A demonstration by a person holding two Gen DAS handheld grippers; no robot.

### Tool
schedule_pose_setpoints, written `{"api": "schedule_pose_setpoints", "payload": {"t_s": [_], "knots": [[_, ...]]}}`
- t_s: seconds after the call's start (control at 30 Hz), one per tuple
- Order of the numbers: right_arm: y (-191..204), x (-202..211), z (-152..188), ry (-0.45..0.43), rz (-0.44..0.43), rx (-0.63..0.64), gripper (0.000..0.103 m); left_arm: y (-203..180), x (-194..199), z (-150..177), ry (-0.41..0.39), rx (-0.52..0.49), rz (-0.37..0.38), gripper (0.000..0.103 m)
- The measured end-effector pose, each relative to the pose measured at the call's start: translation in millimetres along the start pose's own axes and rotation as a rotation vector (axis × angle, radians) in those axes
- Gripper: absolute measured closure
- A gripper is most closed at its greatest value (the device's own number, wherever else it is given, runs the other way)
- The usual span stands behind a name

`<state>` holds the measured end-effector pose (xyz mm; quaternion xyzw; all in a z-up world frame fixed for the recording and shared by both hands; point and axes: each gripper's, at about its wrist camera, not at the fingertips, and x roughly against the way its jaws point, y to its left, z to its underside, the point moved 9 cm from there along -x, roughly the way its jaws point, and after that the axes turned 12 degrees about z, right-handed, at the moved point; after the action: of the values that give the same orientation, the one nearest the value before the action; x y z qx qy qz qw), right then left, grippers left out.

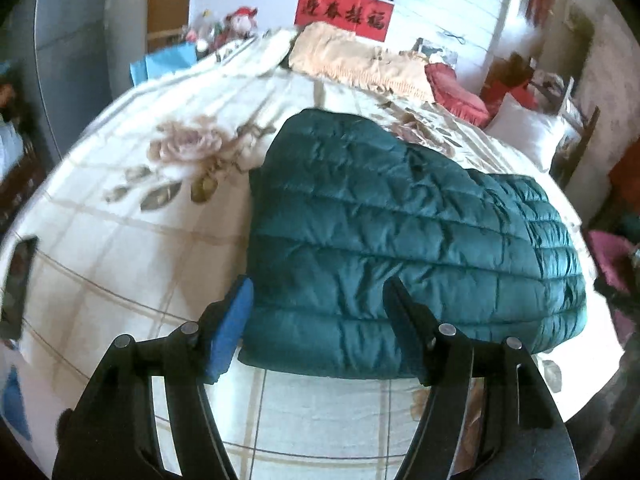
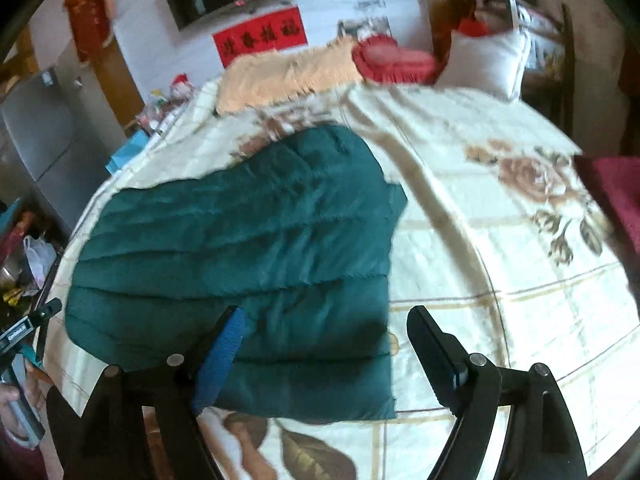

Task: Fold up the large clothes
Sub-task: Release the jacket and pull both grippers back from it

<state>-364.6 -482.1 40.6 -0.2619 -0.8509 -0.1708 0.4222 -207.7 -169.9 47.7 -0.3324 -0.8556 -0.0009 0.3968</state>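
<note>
A dark teal quilted jacket (image 1: pixel 400 240) lies folded in a thick, roughly rectangular bundle on the cream floral bedspread (image 1: pixel 120 240). In the left wrist view my left gripper (image 1: pixel 318 286) is open above the jacket's near left corner, nothing pressed between its blue-padded finger (image 1: pixel 232 332) and its black one. The right wrist view shows the same jacket (image 2: pixel 240 240) left of centre. My right gripper (image 2: pixel 326 314) is open over its near right corner, and its right finger (image 2: pixel 432 352) hangs over bare bedspread (image 2: pixel 500 240).
At the far end of the bed lie a peach fringed blanket (image 1: pixel 360 64), a red cushion (image 1: pixel 456 88) and a white pillow (image 1: pixel 524 132). A magenta cloth (image 2: pixel 616 192) sits at the bed's right edge. Cluttered furniture and bags stand beyond the left edge (image 2: pixel 32 256).
</note>
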Motion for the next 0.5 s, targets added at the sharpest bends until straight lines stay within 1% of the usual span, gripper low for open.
{"api": "schedule_pose_setpoints", "payload": {"t_s": [0.1,0.13,0.2,0.27,0.37,0.47,0.5], "knots": [[24,21,-2,-0.049,-0.034,0.023,0.022,-17,3,3,-0.015,-0.068,-0.062,0.035],[35,27,-1,-0.066,-0.046,0.033,0.021,-21,2,3,-0.018,-0.077,-0.063,0.035],[53,34,1,-0.089,-0.056,0.046,0.017,-31,0,4,-0.021,-0.080,-0.041,0.035],[72,41,4,-0.115,-0.057,0.066,0.015,-40,0,5,-0.027,-0.085,-0.026,0.035],[98,46,9,-0.140,-0.042,0.098,0.015,-53,3,6,-0.046,-0.105,-0.031,0.035],[114,45,13,-0.161,-0.020,0.129,0.008,-60,7,5,-0.067,-0.111,-0.027,0.035],[117,46,14,-0.167,-0.017,0.132,0.007,-61,8,5,-0.073,-0.112,-0.028,0.035]]}}
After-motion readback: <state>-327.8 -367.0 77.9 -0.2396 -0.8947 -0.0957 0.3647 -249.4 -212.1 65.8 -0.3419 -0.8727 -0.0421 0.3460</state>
